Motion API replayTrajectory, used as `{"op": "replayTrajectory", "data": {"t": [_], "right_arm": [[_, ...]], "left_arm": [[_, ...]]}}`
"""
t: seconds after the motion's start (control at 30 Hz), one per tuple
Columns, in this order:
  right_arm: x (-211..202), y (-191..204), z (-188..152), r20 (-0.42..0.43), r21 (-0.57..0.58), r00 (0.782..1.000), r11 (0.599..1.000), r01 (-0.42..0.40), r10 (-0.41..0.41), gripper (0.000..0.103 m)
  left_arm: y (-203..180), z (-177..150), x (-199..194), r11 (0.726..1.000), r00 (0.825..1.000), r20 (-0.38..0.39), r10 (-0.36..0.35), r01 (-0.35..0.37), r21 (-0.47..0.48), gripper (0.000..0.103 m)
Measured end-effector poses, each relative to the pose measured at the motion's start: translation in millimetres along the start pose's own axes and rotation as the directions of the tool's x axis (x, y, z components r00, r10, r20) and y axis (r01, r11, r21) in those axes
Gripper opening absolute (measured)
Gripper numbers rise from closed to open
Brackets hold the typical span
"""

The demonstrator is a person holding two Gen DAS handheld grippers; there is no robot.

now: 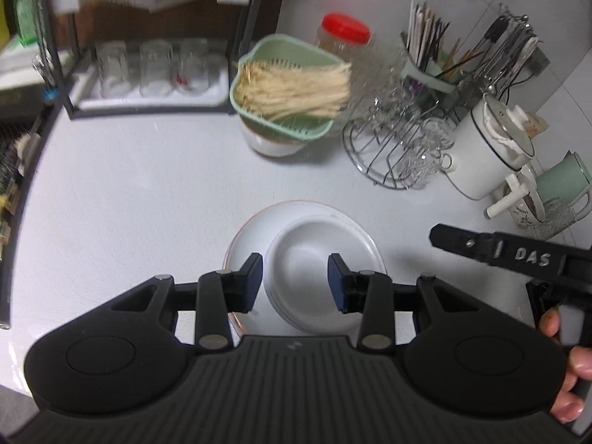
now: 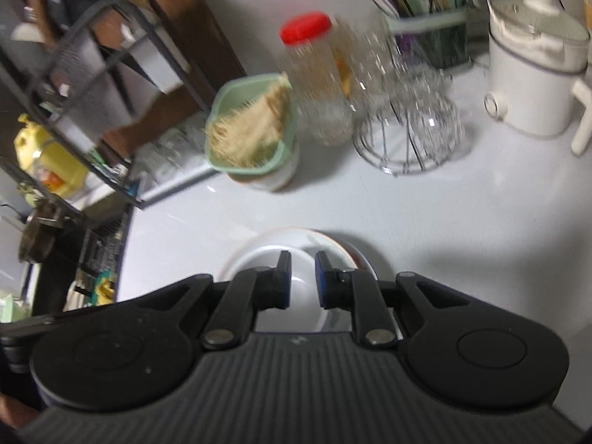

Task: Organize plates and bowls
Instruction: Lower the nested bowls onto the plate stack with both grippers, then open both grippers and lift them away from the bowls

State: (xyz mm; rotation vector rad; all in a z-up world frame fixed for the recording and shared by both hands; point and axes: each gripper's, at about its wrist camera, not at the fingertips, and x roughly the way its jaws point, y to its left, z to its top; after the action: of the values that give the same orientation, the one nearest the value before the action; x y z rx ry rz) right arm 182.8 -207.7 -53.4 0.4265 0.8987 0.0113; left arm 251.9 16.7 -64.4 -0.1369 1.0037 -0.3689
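Note:
A stack of white bowls (image 1: 314, 259) sits on a wider white plate (image 1: 248, 233) with a thin brown rim, on the pale counter. My left gripper (image 1: 296, 283) hovers above the stack, jaws open, with nothing between the blue pads. In the right wrist view the same bowls (image 2: 301, 296) and plate (image 2: 344, 249) lie under my right gripper (image 2: 301, 281), whose jaws stand nearly together and hold nothing. The right gripper (image 1: 440, 236) also shows from the side at the right, with a person's hand (image 1: 569, 366) on its handle.
Behind the stack a green colander (image 1: 292, 92) of pale strands rests on a white bowl. Also at the back stand a red-lidded jar (image 1: 344, 33), a wire rack with glass cups (image 1: 399, 144), a utensil holder (image 1: 429, 70), a white electric pot (image 1: 488, 148) and a green mug (image 1: 562, 181). A black shelf with glasses (image 1: 148, 70) stands at left.

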Motion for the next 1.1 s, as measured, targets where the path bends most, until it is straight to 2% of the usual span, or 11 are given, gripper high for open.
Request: {"op": "replayTrajectory", "data": {"t": [0.2, 0.43, 0.67, 0.7, 0.77, 0.8, 0.83, 0.9, 0.97, 1.03, 1.1], "right_arm": [[-47, -2, -12, 0.064, -0.068, 0.994, 0.994, -0.084, 0.088, 0.018], [-103, -10, -29, 0.129, -0.183, 0.98, 0.975, -0.128, 0.153, 0.018], [-140, -22, -55, 0.159, -0.237, 0.968, 0.96, -0.151, 0.192, 0.018], [-144, -24, -60, 0.159, -0.239, 0.968, 0.959, -0.152, 0.193, 0.02], [-151, -30, -70, 0.162, -0.244, 0.967, 0.958, -0.152, 0.195, 0.042], [-154, -32, -75, 0.165, -0.247, 0.967, 0.958, -0.148, 0.192, 0.061], [-157, -36, -80, 0.171, -0.246, 0.968, 0.959, -0.14, 0.185, 0.075], [-161, -42, -88, 0.184, -0.239, 0.97, 0.964, -0.114, 0.161, 0.081], [-165, -48, -96, 0.183, -0.241, 0.972, 0.965, -0.103, 0.149, 0.081], [-170, -53, -102, 0.19, -0.241, 0.971, 0.966, -0.096, 0.144, 0.081], [-176, -57, -109, 0.198, -0.243, 0.971, 0.966, -0.084, 0.134, 0.081]], "left_arm": [[-26, -28, -57, 0.999, 0.993, 0.104, 0.048, -0.045, -0.029, 0.044], [-55, -73, -116, 0.991, 0.969, 0.211, 0.13, -0.125, -0.037, 0.044], [-81, -122, -157, 0.985, 0.948, 0.267, 0.172, -0.164, -0.054, 0.054], [-84, -129, -162, 0.984, 0.946, 0.271, 0.177, -0.166, -0.064, 0.055], [-88, -141, -170, 0.983, 0.943, 0.279, 0.182, -0.168, -0.075, 0.056], [-90, -146, -173, 0.983, 0.941, 0.284, 0.184, -0.169, -0.077, 0.058], [-91, -151, -176, 0.982, 0.939, 0.287, 0.188, -0.172, -0.08, 0.061], [-92, -162, -182, 0.981, 0.937, 0.294, 0.191, -0.173, -0.086, 0.07], [-94, -171, -186, 0.982, 0.936, 0.299, 0.187, -0.17, -0.081, 0.083], [-96, -181, -190, 0.983, 0.934, 0.305, 0.186, -0.175, -0.063, 0.092], [-101, -191, -193, 0.981, 0.93, 0.313, 0.194, -0.19, -0.045, 0.095]]}}
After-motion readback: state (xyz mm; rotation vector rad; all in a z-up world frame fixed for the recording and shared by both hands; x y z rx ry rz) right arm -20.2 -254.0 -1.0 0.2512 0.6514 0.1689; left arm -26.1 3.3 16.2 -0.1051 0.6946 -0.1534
